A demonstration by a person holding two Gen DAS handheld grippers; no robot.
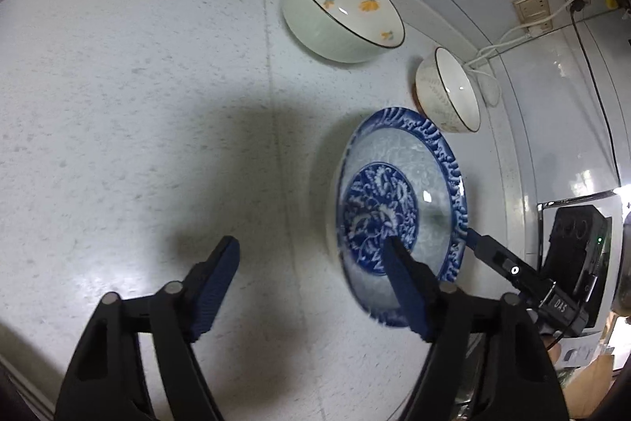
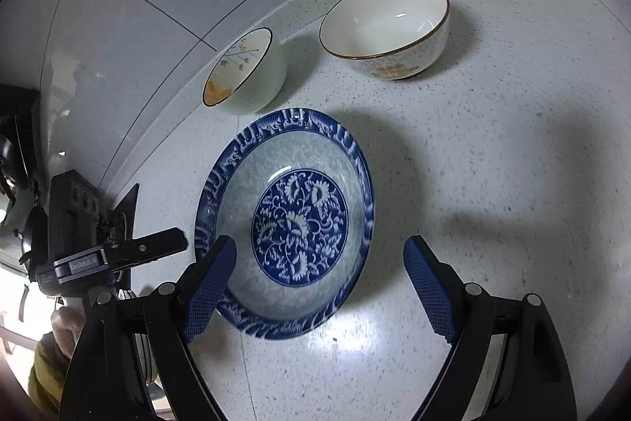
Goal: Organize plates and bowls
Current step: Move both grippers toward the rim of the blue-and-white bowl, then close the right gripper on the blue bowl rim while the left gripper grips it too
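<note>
We've got both grippers' jaws apart, empty. Blue-patterned glazed ceramic plate [image 2: 284, 223] under right gripper [image 2: 319, 287] jaws: stiff, slick, breakable; pinch its raised rim.

Blue floral plate [image 2: 299, 227] lies flat and empty on the speckled tabletop [image 2: 493, 184]. Behind it stand two upright, empty bowls: green bowl [image 2: 252, 77] near the wall, white bowl [image 2: 388, 26] apart.

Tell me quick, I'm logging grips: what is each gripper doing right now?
Left gripper: open, holding nothing, beside the blue plate.
Right gripper: open, holding nothing, over that plate.
</note>
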